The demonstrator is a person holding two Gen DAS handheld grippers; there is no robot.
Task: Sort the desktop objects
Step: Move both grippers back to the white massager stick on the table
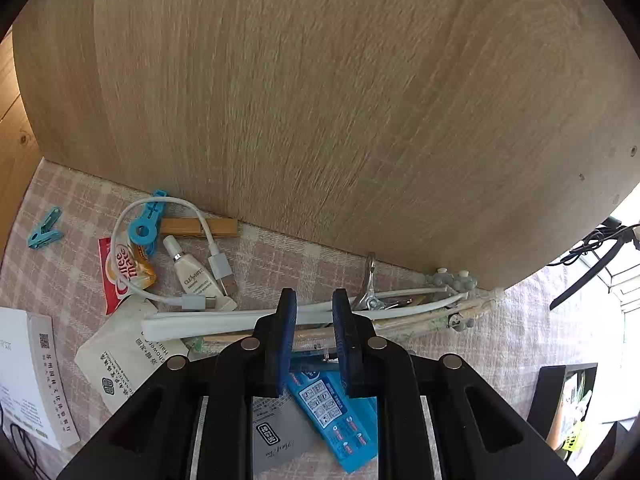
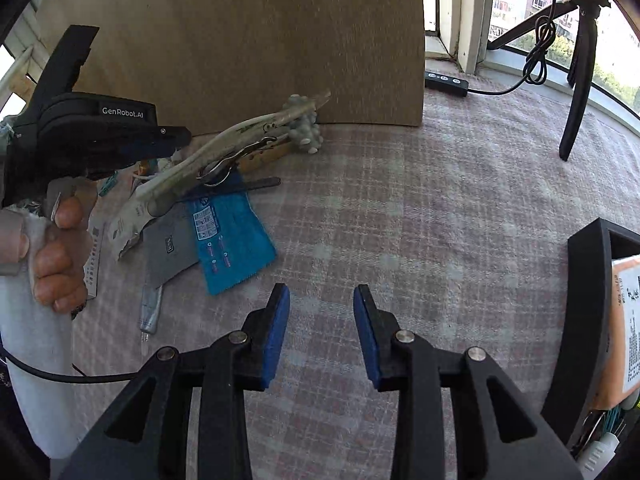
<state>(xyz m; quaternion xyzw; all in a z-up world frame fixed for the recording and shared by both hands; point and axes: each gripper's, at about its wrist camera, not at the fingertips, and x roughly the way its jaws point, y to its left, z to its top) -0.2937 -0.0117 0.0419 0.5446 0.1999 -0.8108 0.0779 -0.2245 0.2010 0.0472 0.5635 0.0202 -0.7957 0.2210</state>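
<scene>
My left gripper (image 1: 314, 320) hangs over a heap of small things on the checked cloth, its blue pads only a narrow gap apart. A long white wrapper (image 1: 208, 322) and a clear-wrapped stick (image 1: 314, 338) run crosswise under the tips; neither pad visibly presses on them. Below lie a blue packet (image 1: 340, 420) and a grey packet (image 1: 276, 436). From the right wrist view the left gripper (image 2: 180, 136) sits at the heap's left end, held by a hand (image 2: 56, 256). My right gripper (image 2: 322, 320) is open and empty above bare cloth, right of the blue packet (image 2: 228, 236).
A wooden board (image 1: 320, 100) stands behind the heap. Left of the gripper lie a creamer sachet (image 1: 124, 272), a small tube (image 1: 192, 276), a white USB cable (image 1: 216, 260), blue clips (image 1: 44, 228) and a wooden peg (image 1: 200, 226). A black box (image 2: 588, 320) stands right; a tripod leg (image 2: 580, 80) stands behind.
</scene>
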